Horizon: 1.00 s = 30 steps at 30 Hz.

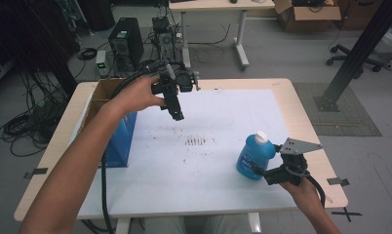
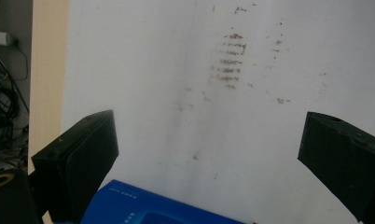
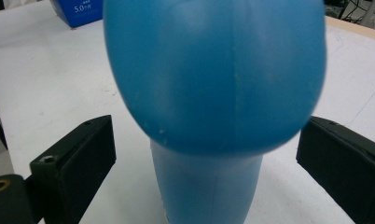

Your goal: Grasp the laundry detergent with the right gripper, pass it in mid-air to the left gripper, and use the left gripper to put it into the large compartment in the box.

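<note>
Right now the right tool (image 1: 260,171) stands open, its jaws flanking but not touching the blue bottle (image 1: 255,155) upright on the bench (image 1: 208,190); a crooked closure could tip it. Meanwhile the left tool (image 1: 176,115) hovers open and empty beyond the bottle

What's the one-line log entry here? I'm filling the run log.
right gripper: open, jaws astride blue bottle | left gripper: open, empty, raised above table

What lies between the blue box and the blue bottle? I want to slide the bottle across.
In the high view, only white table cover with a patch of brown marks lies between the blue box and the blue bottle.
</note>
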Each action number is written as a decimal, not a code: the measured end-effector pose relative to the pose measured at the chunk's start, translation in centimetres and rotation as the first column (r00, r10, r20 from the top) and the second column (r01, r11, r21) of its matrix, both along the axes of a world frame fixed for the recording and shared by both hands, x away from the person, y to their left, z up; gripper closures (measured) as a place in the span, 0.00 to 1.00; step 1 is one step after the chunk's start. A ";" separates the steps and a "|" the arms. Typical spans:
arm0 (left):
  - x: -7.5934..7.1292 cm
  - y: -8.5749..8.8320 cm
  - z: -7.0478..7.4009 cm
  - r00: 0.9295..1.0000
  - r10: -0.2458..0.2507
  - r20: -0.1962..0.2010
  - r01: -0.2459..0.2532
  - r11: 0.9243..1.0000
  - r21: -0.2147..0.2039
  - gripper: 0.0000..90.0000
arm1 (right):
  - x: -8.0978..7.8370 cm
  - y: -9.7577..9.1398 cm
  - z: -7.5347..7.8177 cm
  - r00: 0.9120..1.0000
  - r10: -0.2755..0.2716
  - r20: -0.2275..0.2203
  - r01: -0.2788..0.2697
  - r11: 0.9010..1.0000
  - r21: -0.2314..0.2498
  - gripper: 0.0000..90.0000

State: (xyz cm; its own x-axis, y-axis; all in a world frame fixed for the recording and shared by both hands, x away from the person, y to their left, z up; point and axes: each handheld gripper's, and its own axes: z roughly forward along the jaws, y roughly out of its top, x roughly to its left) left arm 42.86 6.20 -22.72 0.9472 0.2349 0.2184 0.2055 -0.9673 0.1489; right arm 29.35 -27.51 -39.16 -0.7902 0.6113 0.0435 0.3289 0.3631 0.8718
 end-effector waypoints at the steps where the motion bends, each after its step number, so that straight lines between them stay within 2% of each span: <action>1: 0.0 0.0 0.0 1.000 0.000 0.000 0.000 1.000 0.000 0.06 | 0.0 0.0 0.0 1.000 -0.001 0.002 0.001 1.000 0.000 0.05; 14: 0.0 -0.1 0.0 1.000 -0.003 -0.002 0.003 1.000 0.002 0.06 | 0.3 0.6 -0.5 1.000 0.005 0.004 -0.005 1.000 0.013 0.07; 30: -0.1 -0.1 -0.1 1.000 0.000 -0.003 0.000 1.000 0.004 0.06 | 0.2 0.6 -0.6 0.999 0.028 0.016 -0.028 0.999 0.025 0.20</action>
